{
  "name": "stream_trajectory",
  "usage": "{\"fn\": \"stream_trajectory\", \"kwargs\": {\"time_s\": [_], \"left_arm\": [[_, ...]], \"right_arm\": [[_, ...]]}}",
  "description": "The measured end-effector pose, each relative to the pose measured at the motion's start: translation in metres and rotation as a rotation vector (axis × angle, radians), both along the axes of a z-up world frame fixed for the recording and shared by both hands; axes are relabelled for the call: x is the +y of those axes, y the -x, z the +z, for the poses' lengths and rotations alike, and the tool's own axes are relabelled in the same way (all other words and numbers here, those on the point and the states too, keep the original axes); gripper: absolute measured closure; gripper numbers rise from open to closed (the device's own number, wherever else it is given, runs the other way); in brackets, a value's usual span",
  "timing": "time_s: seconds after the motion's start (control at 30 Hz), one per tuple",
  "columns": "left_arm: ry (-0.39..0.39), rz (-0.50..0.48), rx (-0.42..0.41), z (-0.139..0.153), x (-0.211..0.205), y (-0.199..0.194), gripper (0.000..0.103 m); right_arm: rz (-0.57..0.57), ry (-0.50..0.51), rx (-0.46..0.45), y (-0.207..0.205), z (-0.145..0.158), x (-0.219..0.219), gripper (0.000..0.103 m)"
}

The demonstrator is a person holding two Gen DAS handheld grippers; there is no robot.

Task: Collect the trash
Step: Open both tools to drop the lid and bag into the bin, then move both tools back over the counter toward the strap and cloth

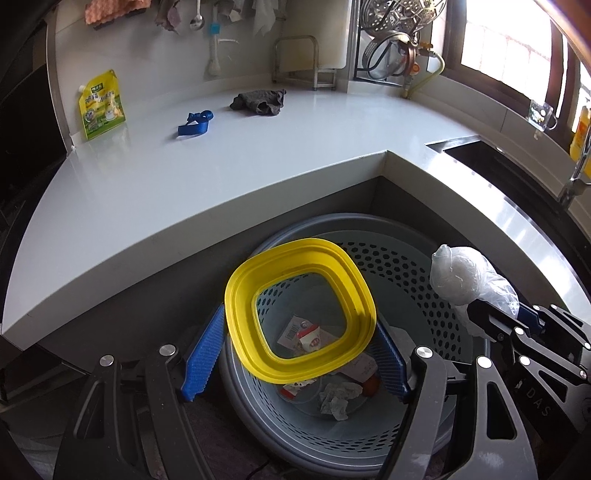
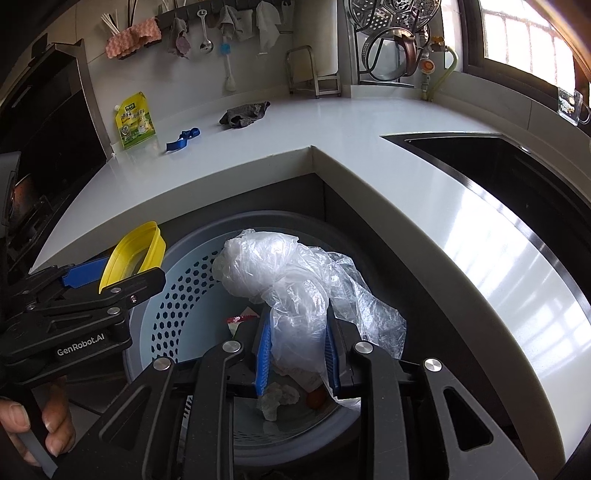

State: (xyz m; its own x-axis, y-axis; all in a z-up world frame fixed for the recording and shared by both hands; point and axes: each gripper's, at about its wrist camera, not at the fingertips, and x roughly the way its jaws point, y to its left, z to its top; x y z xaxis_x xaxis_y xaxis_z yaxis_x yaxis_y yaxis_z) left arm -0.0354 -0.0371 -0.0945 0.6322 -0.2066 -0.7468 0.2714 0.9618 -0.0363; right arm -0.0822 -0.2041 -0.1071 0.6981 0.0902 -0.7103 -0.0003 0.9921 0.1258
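Kitchen corner here: a pale L-shaped counter (image 1: 258, 147) wraps around a grey perforated bin (image 1: 406, 266) on the floor, with a dark sink (image 2: 498, 166) set in on the right and a bright window (image 2: 528, 33) far right. Utensils and rags hang on the far wall beside a rack of steel pots. On the counter sit a yellow-green pouch (image 1: 101, 105) with print too small to read, a blue strap (image 1: 195, 123) and a dark rag (image 1: 260, 100).

Readable writing: "GenRobot.AI" on the left gripper's body, and "DAS" on the right one's.

The left gripper (image 1: 299, 350) grips a yellow square lid (image 1: 295, 310) with a clear centre, held over the bin. The right gripper (image 2: 297, 350) is clenched on a crumpled clear plastic bag (image 2: 273, 269), also above the bin. Wrappers and a tissue lie at the bottom.
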Motion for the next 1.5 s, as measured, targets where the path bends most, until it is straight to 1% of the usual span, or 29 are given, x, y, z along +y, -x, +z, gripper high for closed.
{"fn": "stream_trajectory", "kwargs": {"time_s": [0.1, 0.13, 0.2, 0.23, 0.27, 0.33, 0.4, 0.57, 1.3, 1.5], "left_arm": [[0.005, -0.004, 0.004, -0.001, -0.001, 0.0, 0.03], [0.005, -0.005, 0.006, -0.001, -0.001, 0.0, 0.03], [0.007, -0.005, 0.013, -0.002, -0.001, -0.001, 0.029], [0.01, -0.005, 0.017, -0.002, -0.001, -0.001, 0.028], [0.013, -0.004, 0.02, -0.002, -0.001, -0.001, 0.026], [0.012, 0.001, 0.021, -0.003, -0.001, -0.002, 0.022], [0.007, 0.007, 0.022, -0.003, 0.0, -0.002, 0.016], [0.009, 0.013, 0.026, -0.004, 0.001, -0.002, 0.013], [0.002, 0.009, 0.024, -0.005, 0.001, -0.002, 0.013], [-0.009, 0.019, 0.002, 0.002, 0.004, -0.005, 0.013]], "right_arm": [[-0.004, -0.003, 0.007, -0.002, -0.002, -0.001, 0.078], [-0.005, -0.004, 0.008, -0.002, -0.002, -0.002, 0.075], [-0.008, 0.0, 0.005, -0.002, -0.002, -0.001, 0.063], [-0.011, 0.003, -0.003, -0.001, -0.001, -0.002, 0.052], [-0.015, 0.005, -0.015, 0.0, 0.0, -0.002, 0.046], [-0.019, 0.006, -0.026, 0.002, 0.002, -0.004, 0.045], [-0.023, 0.005, -0.022, 0.001, 0.001, -0.005, 0.045], [-0.027, -0.009, -0.011, 0.001, -0.003, -0.008, 0.045], [-0.029, -0.008, -0.014, 0.003, -0.004, -0.01, 0.045], [-0.029, -0.022, -0.015, -0.001, -0.001, -0.012, 0.043]]}}
